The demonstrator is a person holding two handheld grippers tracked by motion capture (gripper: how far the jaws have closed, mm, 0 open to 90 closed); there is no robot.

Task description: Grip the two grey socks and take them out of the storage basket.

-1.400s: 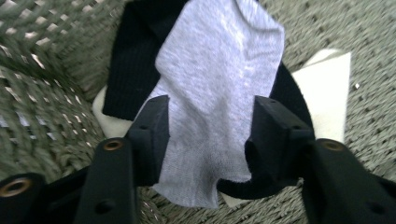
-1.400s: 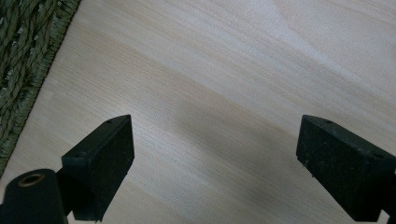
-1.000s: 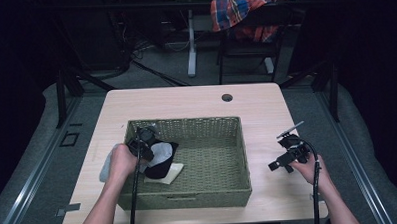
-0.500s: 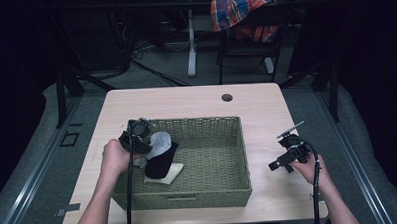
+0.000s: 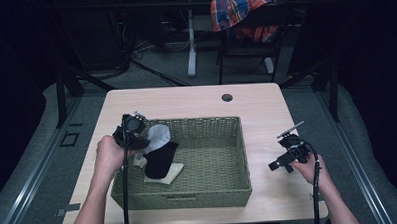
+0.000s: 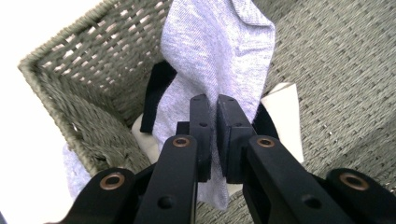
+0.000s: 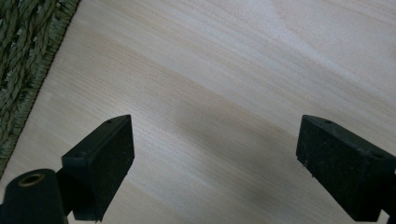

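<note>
Left claw [image 6: 211, 135] pinching grey sock [image 6: 215, 60], dangling lengthwise over basket [image 5: 237, 140] corner | right claw [image 7: 212, 168] gaping above bare surface [image 7: 243, 70]

The high view looks forward and down from above the near side, taking in the whole table [image 5: 196, 99] and the floor beyond it. The left gripper view rides close above the left tongs [image 6: 213, 135], facing down into the woven basket [image 6: 60, 88] at its left wall, which the high view also shows [image 5: 235, 140]. The right gripper view sits very near the table [image 7: 233, 70], sharing the basket's right edge [image 7: 23, 56]
</note>
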